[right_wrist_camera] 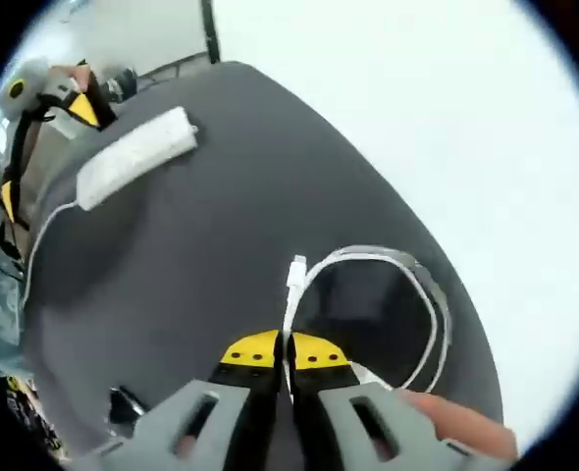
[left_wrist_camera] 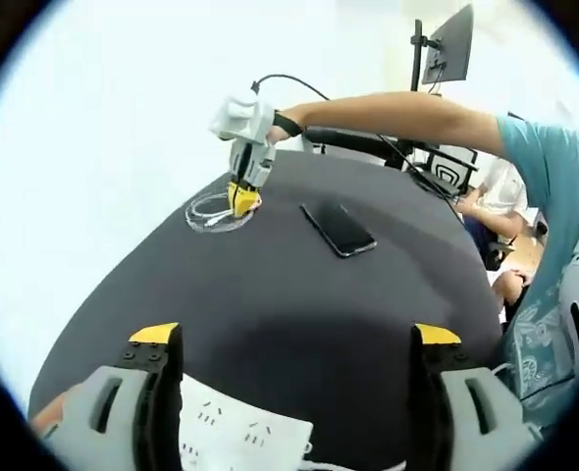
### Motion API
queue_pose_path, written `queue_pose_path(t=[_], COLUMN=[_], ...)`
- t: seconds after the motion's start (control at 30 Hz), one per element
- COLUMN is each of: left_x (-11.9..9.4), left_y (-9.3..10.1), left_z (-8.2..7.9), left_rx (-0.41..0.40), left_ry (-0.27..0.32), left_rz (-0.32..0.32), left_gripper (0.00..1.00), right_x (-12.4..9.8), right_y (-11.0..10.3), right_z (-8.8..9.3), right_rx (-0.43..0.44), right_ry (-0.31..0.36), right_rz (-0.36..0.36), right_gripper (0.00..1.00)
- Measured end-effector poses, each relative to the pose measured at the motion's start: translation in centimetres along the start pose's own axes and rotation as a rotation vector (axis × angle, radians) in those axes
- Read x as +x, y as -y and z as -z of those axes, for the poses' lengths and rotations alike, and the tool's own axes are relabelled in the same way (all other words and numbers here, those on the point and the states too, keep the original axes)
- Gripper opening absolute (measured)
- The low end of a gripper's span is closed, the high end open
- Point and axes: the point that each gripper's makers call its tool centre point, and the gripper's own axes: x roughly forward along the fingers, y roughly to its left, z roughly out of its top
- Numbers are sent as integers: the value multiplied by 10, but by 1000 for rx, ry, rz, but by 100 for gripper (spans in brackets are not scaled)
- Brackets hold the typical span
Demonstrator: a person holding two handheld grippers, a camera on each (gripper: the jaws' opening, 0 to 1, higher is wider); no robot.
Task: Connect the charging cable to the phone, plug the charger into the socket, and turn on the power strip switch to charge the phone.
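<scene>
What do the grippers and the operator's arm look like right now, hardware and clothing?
Both grippers have grey bodies with yellow-tipped jaws: left gripper, right gripper. In the left gripper view, a black cable runs from the right gripper's white top, and the person wears a teal short sleeve.

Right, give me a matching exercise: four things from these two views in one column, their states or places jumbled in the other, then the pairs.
1. phone
2. charging cable
3. power strip
4. left gripper

A. jaws wide apart
B. coiled, pinched by the right gripper
C. lying flat mid-table, nothing plugged in
D. white, near the table's edge

Pairs: 1-C, 2-B, 3-D, 4-A
</scene>
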Motion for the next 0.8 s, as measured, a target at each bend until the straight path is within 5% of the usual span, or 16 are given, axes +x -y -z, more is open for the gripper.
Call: queue_pose_path(t=[0.2,0.4,0.63,0.8], left_x=[-41,-84,-123,-131], left_y=[23,50,80,94], left_z=[2,12,31,45], left_rx=[8,23,40,37], left_ry=[31,61,90,103], left_rz=[-23,-51,-66,-63], left_gripper=[87,87,87,86], right_x=[-30,-46,-66,-83], right_y=[-60,-155,-240,-280], right_z=[-30,-52,-57,-49], right_rx=[-34,-52,-75,-100], right_ry=[44,113,138,125], right_rz=[-43,-127,-206,-227], right_gripper=[1,1,1,1])
